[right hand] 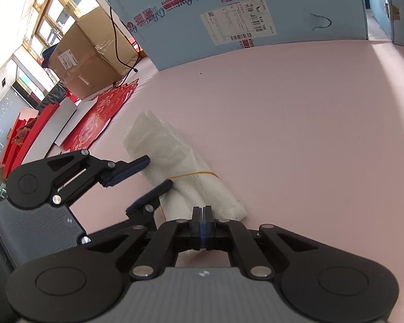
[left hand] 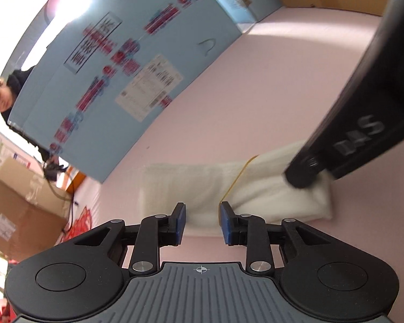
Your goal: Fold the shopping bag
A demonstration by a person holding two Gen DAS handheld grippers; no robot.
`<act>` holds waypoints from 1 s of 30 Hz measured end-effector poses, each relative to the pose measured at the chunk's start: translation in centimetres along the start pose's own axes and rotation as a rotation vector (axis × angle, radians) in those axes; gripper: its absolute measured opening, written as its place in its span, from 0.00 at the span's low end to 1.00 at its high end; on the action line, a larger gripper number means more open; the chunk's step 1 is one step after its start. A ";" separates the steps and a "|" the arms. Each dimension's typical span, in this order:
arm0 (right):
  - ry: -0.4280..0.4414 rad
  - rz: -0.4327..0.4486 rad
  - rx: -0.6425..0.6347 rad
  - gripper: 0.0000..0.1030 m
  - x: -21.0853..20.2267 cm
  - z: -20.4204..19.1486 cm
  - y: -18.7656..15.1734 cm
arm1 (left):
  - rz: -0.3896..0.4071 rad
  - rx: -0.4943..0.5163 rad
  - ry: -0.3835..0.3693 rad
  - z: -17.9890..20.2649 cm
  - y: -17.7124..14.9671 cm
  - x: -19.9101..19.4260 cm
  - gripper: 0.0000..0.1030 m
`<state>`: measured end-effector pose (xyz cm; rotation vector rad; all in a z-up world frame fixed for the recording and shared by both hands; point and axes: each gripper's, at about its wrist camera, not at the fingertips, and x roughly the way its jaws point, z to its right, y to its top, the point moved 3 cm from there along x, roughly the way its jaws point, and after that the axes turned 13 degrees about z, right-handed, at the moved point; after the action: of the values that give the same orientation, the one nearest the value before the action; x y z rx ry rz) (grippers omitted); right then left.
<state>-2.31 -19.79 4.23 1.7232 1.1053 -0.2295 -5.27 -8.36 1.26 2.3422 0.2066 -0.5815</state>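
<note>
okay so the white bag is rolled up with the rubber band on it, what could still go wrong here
1. The thin yellow rubber band circles the folded white fabric shopping bag only near one end; the far end looks looser and may unfold.
2. The right gripper, shut, presses the bag's near end; lifting away could drag the bundle across the pink tabletop.
3. The left gripper stands open beside the band; a pad could snag it and roll it off.

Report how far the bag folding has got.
Done: the white shopping bag lies folded into a narrow bundle on the pink table, a yellow rubber band round it. In hand: the shut right gripper rests at one end, the open left gripper sits beside it. Left: perhaps only letting go.
</note>
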 end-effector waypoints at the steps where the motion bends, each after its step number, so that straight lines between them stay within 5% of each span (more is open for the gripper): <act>1: 0.000 0.001 0.003 0.00 -0.1 0.0 -0.1 | -0.005 0.005 0.006 -0.3 -0.4 0.1 0.28; 6: 0.002 0.003 0.014 0.00 -0.4 0.3 -0.2 | 0.003 0.048 0.013 -2.5 -1.8 1.0 0.34; 11: 0.006 0.011 0.030 0.00 -0.5 0.5 -0.3 | 0.067 0.035 -0.135 -4.2 -0.4 0.0 0.34; 17: -0.003 0.016 0.043 0.00 -0.4 0.4 -0.3 | 0.081 -0.117 -0.395 -8.1 0.2 -3.2 0.40; 22: -0.009 0.029 0.038 0.00 -0.5 0.2 -0.3 | 0.145 -0.068 -0.350 -5.1 2.0 -2.7 0.41; 27: -0.024 0.035 0.020 0.00 -0.5 -0.2 -0.5 | 0.121 0.152 -0.303 0.5 1.6 0.9 0.41; 30: -0.029 0.049 -0.007 0.00 -0.5 -0.5 -0.7 | 0.124 0.112 -0.228 0.0 2.3 2.2 0.42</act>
<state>-3.30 -19.64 4.29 1.7334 1.0404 -0.2189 -2.60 -10.07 1.57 2.3514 -0.0769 -0.8091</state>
